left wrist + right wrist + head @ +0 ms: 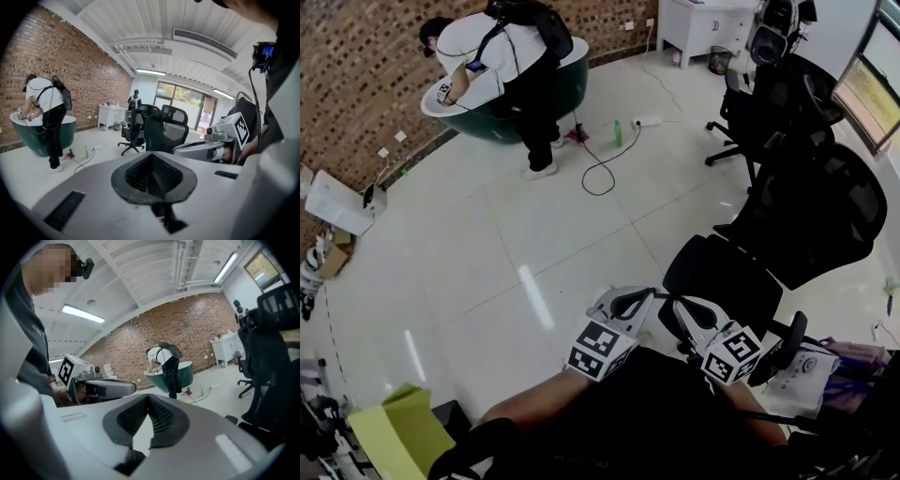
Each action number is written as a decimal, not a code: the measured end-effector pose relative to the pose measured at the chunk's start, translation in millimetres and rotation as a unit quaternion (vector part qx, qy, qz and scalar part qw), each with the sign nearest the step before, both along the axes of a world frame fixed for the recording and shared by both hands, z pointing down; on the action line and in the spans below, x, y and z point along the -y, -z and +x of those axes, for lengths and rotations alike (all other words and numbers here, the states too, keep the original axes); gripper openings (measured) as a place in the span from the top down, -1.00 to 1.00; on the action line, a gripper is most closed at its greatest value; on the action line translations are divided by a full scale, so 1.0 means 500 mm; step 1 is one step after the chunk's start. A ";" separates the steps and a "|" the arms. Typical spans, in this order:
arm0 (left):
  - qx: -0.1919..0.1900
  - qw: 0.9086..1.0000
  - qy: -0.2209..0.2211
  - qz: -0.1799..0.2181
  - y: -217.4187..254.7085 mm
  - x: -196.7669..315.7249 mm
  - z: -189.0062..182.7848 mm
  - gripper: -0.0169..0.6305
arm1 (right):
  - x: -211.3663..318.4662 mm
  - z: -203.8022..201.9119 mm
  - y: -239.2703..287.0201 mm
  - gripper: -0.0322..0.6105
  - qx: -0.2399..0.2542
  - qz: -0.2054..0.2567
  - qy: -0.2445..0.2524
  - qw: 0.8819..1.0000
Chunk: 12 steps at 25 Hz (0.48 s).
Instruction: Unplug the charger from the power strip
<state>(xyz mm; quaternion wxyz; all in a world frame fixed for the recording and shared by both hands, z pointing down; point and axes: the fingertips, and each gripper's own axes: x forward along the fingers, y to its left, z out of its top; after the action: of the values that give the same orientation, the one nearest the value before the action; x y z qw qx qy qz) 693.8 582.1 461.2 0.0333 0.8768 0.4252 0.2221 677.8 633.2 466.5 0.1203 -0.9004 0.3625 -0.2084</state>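
A white power strip (pixel 649 121) lies far off on the pale floor, with a black cord (pixel 598 174) looping from it; a charger on it is too small to make out. It also shows small in the left gripper view as the power strip (pixel 96 148) and in the right gripper view as the power strip (pixel 214 387). My left gripper (pixel 628 300) and right gripper (pixel 673 306) are held side by side close to my body, well away from the strip. The left gripper (pixel 151 161) is shut and empty. The right gripper (pixel 149 404) is also shut with nothing held.
A person (pixel 502 52) bends over a dark green tub (pixel 572 70) by the brick wall. A green bottle (pixel 617 133) stands near the cord. Black office chairs (pixel 797 206) crowd the right side, one seat (pixel 722 281) right in front of the grippers. A white cabinet (pixel 703 23) stands at the back.
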 end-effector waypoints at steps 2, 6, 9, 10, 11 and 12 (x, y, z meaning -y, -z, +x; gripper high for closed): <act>0.006 0.999 0.037 0.008 -0.009 0.053 -0.017 0.93 | 0.045 -0.008 -0.005 0.89 0.002 0.004 0.034 0.999; 0.004 0.994 0.110 0.011 0.000 0.142 -0.036 0.93 | 0.123 -0.018 0.013 0.89 -0.010 0.009 0.094 0.996; -0.005 0.987 0.161 0.014 0.009 0.198 -0.051 0.93 | 0.182 -0.025 0.013 0.89 -0.013 0.016 0.143 0.989; -0.006 0.984 0.176 0.016 0.011 0.217 -0.058 0.93 | 0.203 -0.028 0.013 0.89 -0.012 0.018 0.160 0.987; -0.006 0.981 0.191 0.018 0.014 0.239 -0.067 0.93 | 0.224 -0.033 0.015 0.89 -0.011 0.018 0.175 0.984; -0.006 0.978 0.205 0.021 0.016 0.262 -0.076 0.93 | 0.245 -0.039 0.018 0.89 -0.011 0.019 0.188 0.982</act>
<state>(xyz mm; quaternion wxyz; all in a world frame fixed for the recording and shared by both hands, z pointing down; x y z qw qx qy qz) 655.9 451.0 453.0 0.0577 0.9472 0.2316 0.2142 658.5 510.9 457.5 0.0917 -0.8160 0.5304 -0.2107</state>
